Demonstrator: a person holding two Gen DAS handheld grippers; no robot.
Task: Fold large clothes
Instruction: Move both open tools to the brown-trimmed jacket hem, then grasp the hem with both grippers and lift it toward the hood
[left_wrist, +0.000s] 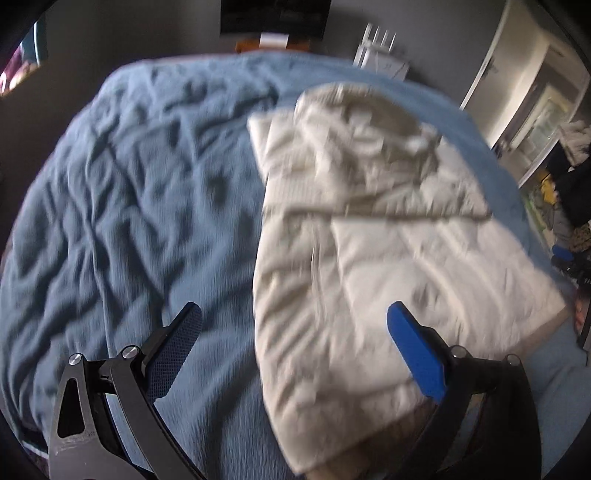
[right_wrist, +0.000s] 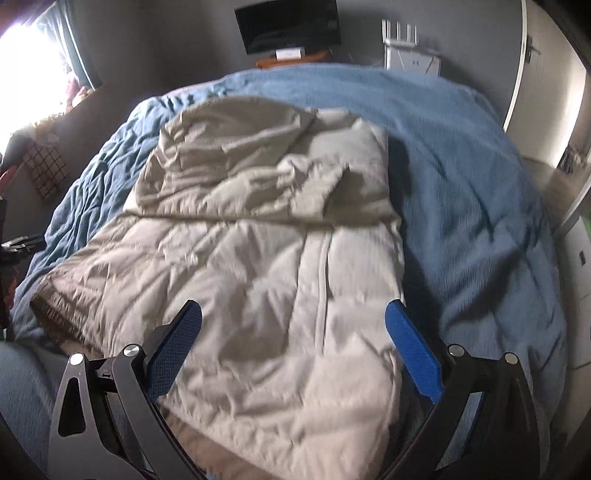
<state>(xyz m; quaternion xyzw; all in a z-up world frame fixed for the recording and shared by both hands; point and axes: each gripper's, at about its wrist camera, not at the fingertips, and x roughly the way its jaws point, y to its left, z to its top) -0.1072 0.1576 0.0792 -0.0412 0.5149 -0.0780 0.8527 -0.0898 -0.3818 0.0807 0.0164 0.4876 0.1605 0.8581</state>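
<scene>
- Currently the beige puffer jacket (right_wrist: 258, 229) lies partly folded on the blue bedspread (right_wrist: 480, 192), hood end far, hem near the bed's edge.
- Puffy fill looks springy; folded layers may pop open if released without pressing.
- Slick shell could slip from a shallow pinch.
- Left gripper (left_wrist: 295, 339) spread wide, holding nothing, straddling the jacket's left edge; closing there risks catching bedspread too.
- Right gripper (right_wrist: 293, 339) also spread, empty, over the jacket's near part.
- Motion blur suggests fast moves; misjudged grab likely.
</scene>
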